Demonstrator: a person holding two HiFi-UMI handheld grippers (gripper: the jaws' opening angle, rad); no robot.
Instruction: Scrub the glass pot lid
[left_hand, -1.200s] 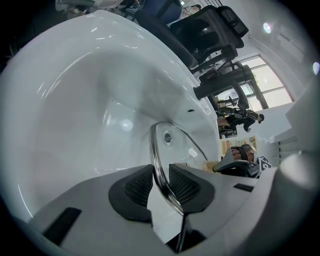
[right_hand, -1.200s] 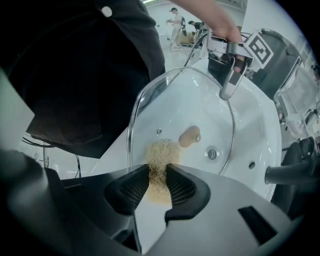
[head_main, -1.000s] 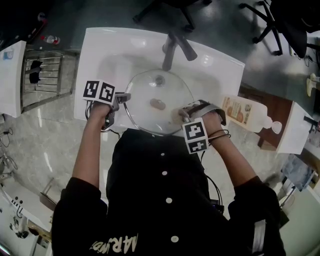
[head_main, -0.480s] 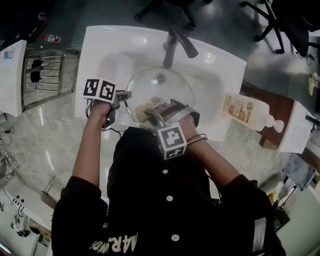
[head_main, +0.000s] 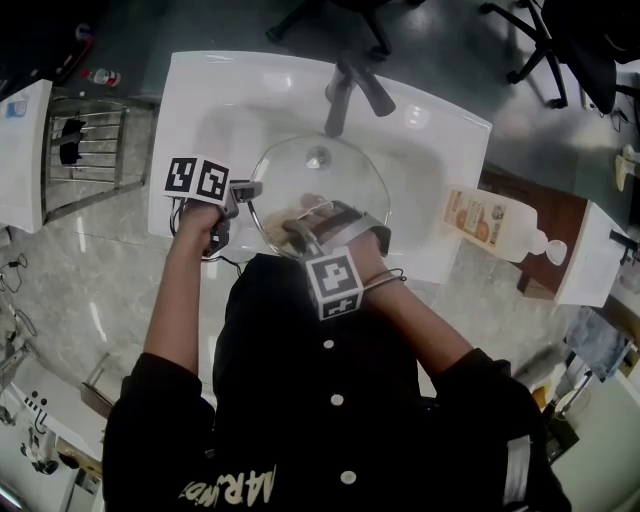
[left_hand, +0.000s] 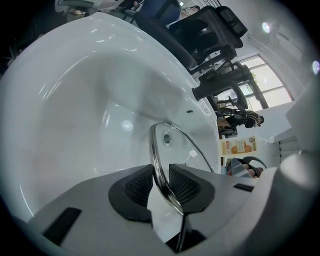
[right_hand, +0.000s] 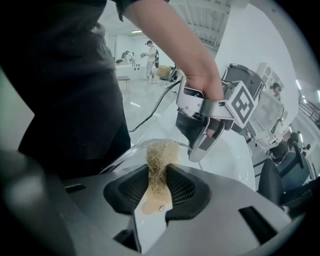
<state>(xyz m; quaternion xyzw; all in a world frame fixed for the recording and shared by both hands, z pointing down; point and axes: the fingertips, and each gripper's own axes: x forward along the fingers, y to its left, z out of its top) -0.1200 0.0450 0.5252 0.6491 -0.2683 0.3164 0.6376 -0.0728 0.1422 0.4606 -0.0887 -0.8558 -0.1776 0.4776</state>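
Observation:
The glass pot lid (head_main: 320, 180) stands tilted in the white sink (head_main: 200, 85), its knob (head_main: 318, 157) toward the faucet. My left gripper (head_main: 246, 192) is shut on the lid's left edge; in the left gripper view the metal rim (left_hand: 159, 167) runs between the two black pads. My right gripper (head_main: 293, 230) rests over the near-left part of the glass, shut on a tan fibrous scrubber (right_hand: 161, 159) that sticks out past its pads. The right gripper view shows the scrubber against the lid's rim (right_hand: 122, 156), with the left gripper (right_hand: 202, 137) close beyond it.
A dark faucet (head_main: 346, 95) reaches over the sink's far side. An orange-labelled soap bottle (head_main: 488, 228) lies on the counter at the right. A wire rack (head_main: 88, 150) stands left of the sink. Office chairs (head_main: 560, 45) stand on the floor beyond.
My right gripper has swept left across the lid, from its right edge to the near-left part, carrying the scrubber. The left gripper and the lid have stayed put.

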